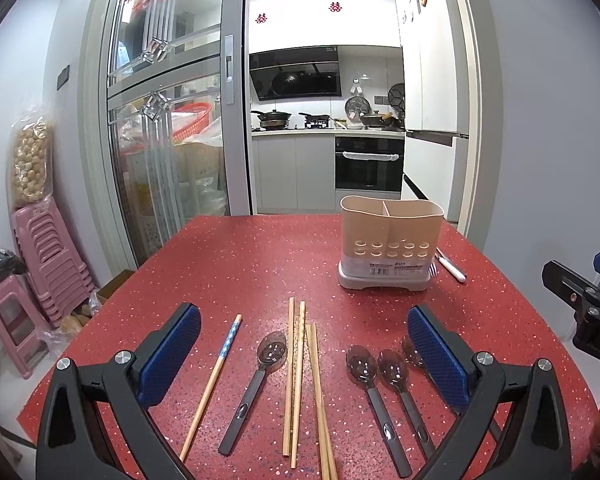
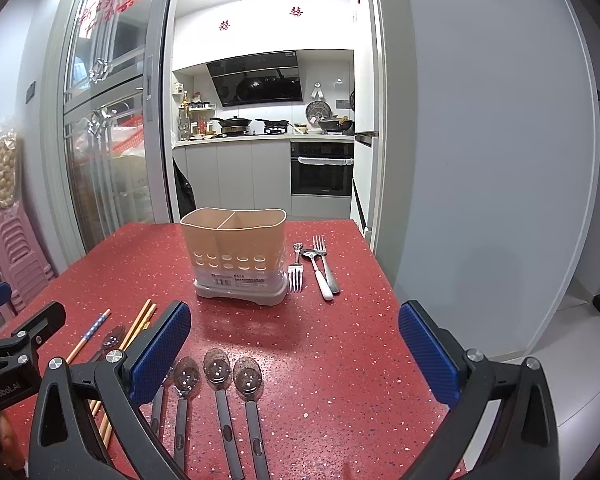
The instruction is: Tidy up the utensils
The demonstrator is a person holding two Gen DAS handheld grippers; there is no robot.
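1. Nearest my left gripper (image 1: 304, 360), which is spread wide with nothing in it, lie chopsticks (image 1: 300, 380) and dark-handled spoons (image 1: 362, 364) on the red bench (image 1: 240, 264).
2. One blue-patterned chopstick (image 1: 214, 380) lies apart at the left, then a lone spoon (image 1: 260, 372), then four plain chopsticks close together.
3. Three more spoons sit side by side to the right; my right-hand pad partly hides the last one.
4. My right gripper (image 2: 294, 350) also hangs wide apart and empty above the bench, with a row of spoons (image 2: 216, 368) just below it.
5. Farther back stands the beige holder (image 2: 234, 256), upright on a grey base, with two compartments, both seemingly empty.
6. Just right of the holder lie a small fork (image 2: 296, 272), a white-handled spoon (image 2: 320, 276) and a longer fork (image 2: 326, 264), the last two touching.
7. Beyond the bench an open doorway shows a kitchen (image 2: 268, 132).
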